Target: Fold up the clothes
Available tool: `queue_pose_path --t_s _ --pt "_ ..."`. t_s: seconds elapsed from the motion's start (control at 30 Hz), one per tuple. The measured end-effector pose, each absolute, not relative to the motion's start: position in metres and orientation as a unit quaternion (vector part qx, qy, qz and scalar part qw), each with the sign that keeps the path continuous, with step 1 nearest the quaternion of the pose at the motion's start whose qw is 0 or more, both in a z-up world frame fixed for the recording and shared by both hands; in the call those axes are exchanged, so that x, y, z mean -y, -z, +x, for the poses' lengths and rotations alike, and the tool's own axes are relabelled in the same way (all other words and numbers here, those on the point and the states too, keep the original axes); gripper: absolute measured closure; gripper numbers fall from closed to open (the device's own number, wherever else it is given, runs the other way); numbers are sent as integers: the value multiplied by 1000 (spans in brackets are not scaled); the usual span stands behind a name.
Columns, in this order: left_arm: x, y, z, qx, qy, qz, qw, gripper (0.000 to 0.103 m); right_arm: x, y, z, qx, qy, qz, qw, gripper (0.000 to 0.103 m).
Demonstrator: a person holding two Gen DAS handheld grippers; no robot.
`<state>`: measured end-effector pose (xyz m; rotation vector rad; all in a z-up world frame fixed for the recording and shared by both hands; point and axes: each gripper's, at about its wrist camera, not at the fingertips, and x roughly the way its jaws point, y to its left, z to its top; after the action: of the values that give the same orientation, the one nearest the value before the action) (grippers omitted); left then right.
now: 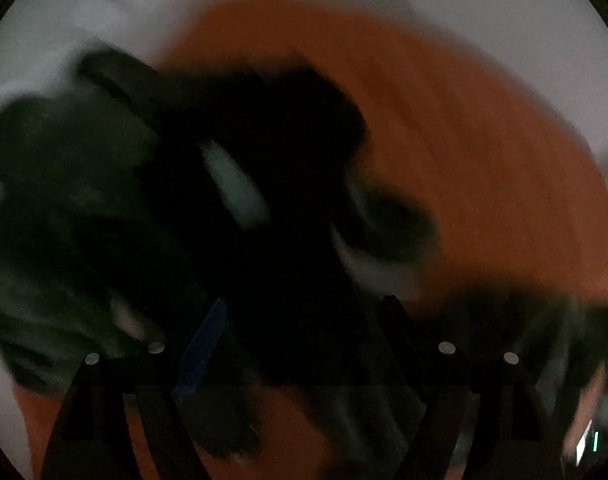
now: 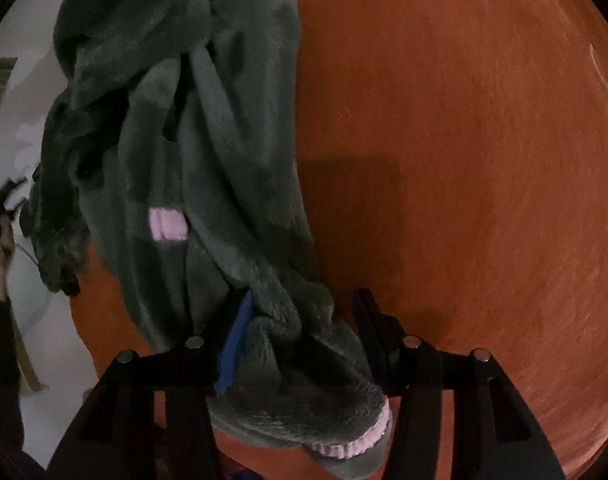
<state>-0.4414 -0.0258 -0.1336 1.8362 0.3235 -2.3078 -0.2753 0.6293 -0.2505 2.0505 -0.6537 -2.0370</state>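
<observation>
While my right gripper (image 2: 304, 316) sits low in its own view, I see its two black fingers, one with a blue pad (image 2: 234, 350), standing partly apart with a bunch of the dark grey fleece garment (image 2: 208, 140) pinched between them. The pink ribbed cuff (image 2: 351, 446) hangs just below the jaws. From there the fleece rises in twisted folds up the left of the frame, with a second pink patch (image 2: 168, 224) midway, over the round orange-brown wooden table (image 2: 483, 180). My left gripper (image 1: 304, 308) is smeared by motion blur; its jaws look spread, with dark cloth (image 1: 84, 208) filling the gap, but I cannot tell whether they grip it. Beyond lies the same table (image 1: 483, 160).
</observation>
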Motion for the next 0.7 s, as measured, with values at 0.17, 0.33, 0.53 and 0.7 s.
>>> queue_pose_path --t_s 0.17,0.33,0.53,0.7 --pt "-13 190 -418 -93 736 669 34 24 -631 214 -286 163 734 657 59 103" --pt "-17 189 -424 -121 745 655 39 90 -657 145 -309 144 792 593 18 103" --pt "-22 162 -425 -107 772 625 41 91 -643 167 -303 158 747 643 58 98" --pt "-7 164 -428 -101 766 633 46 91 -630 207 -290 162 707 682 93 53"
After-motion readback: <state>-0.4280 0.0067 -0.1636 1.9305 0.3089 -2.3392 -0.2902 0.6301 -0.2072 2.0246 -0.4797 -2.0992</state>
